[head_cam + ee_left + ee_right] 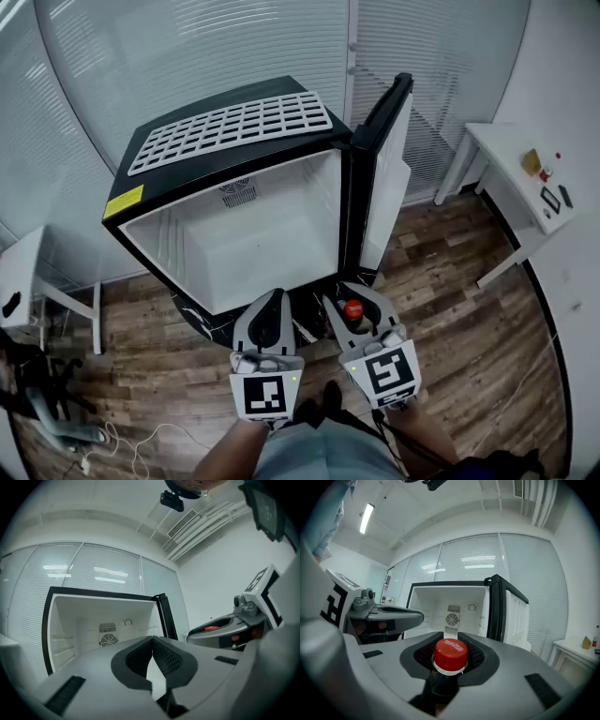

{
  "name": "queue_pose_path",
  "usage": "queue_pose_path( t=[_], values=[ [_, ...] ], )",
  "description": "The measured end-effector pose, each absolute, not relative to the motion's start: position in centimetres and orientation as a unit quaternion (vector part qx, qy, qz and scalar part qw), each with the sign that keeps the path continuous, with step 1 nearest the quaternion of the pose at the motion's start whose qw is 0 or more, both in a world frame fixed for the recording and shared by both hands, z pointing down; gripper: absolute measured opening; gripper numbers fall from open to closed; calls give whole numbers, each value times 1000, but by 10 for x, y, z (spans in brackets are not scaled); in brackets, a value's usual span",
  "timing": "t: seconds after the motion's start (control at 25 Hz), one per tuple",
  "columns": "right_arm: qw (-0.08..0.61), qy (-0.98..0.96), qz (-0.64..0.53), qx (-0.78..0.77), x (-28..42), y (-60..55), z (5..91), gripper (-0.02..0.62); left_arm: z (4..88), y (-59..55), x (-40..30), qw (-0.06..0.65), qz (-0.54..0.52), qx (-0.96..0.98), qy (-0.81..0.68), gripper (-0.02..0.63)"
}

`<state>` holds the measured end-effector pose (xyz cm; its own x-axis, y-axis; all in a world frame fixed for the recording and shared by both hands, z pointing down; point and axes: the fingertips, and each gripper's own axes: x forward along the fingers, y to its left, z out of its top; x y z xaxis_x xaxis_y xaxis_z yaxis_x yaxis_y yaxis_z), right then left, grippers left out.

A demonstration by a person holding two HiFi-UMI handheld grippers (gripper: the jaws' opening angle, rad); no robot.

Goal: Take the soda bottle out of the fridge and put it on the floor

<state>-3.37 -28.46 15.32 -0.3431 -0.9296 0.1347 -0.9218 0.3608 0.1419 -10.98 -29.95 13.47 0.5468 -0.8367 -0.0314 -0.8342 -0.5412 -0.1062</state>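
1. The soda bottle (450, 657) is out of the fridge (225, 184). It hangs in front of the open cabinet, near side, red cap up, above the wooden floor (469, 328).
2. The right claw (356, 298) has it. The jaws stand partly open and pinch the neck just under the cap, and the dark body drops out of sight below them.
3. The left claw (272, 298) sits just to the left of its partner. Its tips are pressed together and it carries nothing.
4. The fridge shows bare white walls and a fan grille at the back, and nothing on view inside. Its door (384, 178) swings wide on the right.
5. My read is that the removal is done and the carry to the floor is under way.
6. The next move calls for a straight descent with the bottle kept upright until its base settles on the boards. Only then should the jaws ease apart. Held by the neck, the bottle could swing or tip if it is let go too early.
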Motion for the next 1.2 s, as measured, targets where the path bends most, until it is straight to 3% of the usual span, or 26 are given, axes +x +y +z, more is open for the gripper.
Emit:
queue_pose_path(
  t=[0.76, 1.2],
  values=[
    [109, -649, 12, 753, 45, -107, 188, 106, 175, -161, 4, 29, -16, -977, 210, 17],
    [110, -592, 25, 798, 101, 7, 207, 106, 194, -51, 65, 37, -32, -989, 143, 17]
  ],
)
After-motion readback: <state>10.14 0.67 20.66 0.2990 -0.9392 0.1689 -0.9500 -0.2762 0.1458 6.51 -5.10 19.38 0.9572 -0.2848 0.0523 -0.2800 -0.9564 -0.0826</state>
